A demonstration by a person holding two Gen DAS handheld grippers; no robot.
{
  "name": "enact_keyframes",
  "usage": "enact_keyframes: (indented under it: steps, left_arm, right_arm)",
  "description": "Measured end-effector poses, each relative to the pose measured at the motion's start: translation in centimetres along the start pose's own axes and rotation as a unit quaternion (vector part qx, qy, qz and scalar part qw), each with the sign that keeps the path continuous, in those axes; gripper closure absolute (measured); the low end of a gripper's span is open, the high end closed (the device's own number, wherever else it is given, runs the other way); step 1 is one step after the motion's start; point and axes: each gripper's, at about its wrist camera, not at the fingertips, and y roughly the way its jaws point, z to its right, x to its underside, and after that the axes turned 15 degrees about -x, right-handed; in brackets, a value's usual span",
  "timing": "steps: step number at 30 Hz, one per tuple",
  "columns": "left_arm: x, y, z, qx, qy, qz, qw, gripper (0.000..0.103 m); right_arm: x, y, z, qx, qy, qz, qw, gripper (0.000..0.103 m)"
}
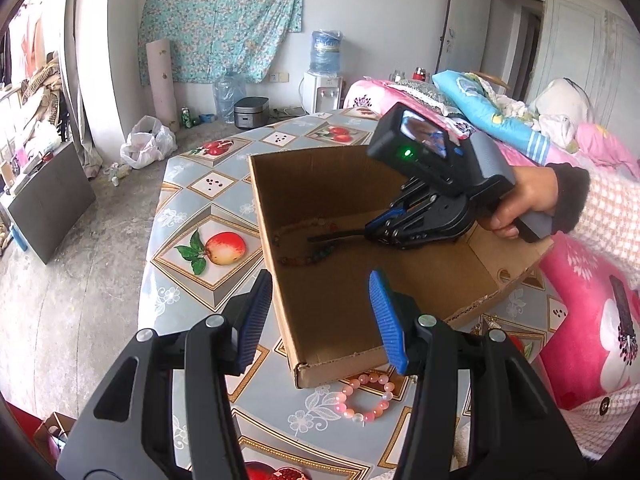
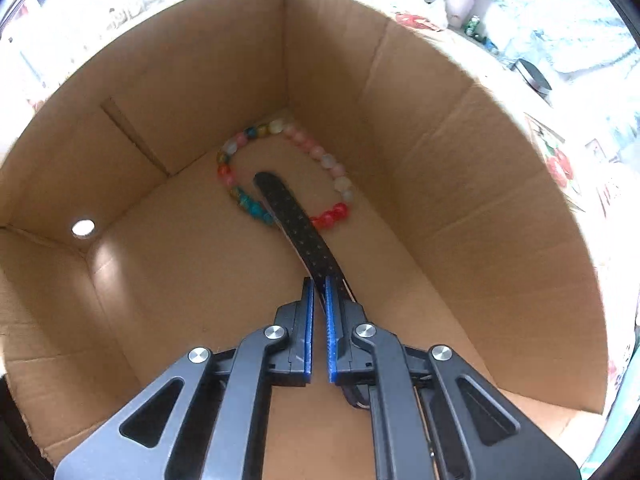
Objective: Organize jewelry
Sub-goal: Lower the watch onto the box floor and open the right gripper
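While blurred, the water jug [image 1: 326, 51] label stays unreadable.

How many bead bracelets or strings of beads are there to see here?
2. A multicoloured bead string lies in the far corner of the cardboard box, partly under a black strap. A pink bead bracelet lies on the table outside the box. Others may be hidden.

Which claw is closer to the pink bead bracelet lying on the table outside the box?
Left. The left claw hangs open just above the pink bead bracelet, straddling the cardboard box wall. The right claw is farther off, inside the box, shut on a black strap.
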Motion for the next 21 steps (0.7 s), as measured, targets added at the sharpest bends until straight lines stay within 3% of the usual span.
enact_keyframes:
  steps: [6,11,12,14,15,16,19,21]
  left_arm:
    - [0.2,-0.2,-0.2,0.000,-0.004,0.003,1.0000,0.055]
    - [0.5,0.0,-0.5,-0.002,-0.009,-0.003,0.9999,0.055]
    - [0.6,0.0,-0.5,-0.002,-0.010,-0.005,0.9999,0.055]
    - [0.7,0.1,-0.6,-0.003,-0.011,-0.008,0.9999,0.055]
    - [0.7,0.1,-0.5,-0.004,-0.012,-0.010,0.9999,0.055]
    - [0.8,0.2,-0.6,-0.004,-0.013,-0.011,0.9998,0.055]
    - [0.8,0.3,-0.7,-0.003,-0.017,-0.011,0.9998,0.055]
    - [0.8,0.2,-0.8,-0.002,-0.019,-0.012,0.9997,0.055]
  right_arm:
    - [-0.4,-0.2,0.7,0.047,0.015,0.003,0.999,0.099]
    - [-0.9,0.5,0.5,0.033,0.023,0.007,0.999,0.099]
    - [-1.2,0.5,0.4,0.026,0.022,0.007,0.999,0.096]
    - [-1.9,0.8,-0.3,0.020,0.018,0.001,1.000,0.081]
    - [-1.6,0.8,-0.2,0.019,0.015,0.000,1.000,0.065]
    - [-1.6,1.0,-0.5,0.019,0.009,-0.002,1.000,0.059]
    - [-1.5,2.1,-1.2,0.036,-0.007,-0.022,0.999,0.059]
    - [-1.4,2.7,-1.3,0.073,-0.013,-0.029,0.997,0.059]
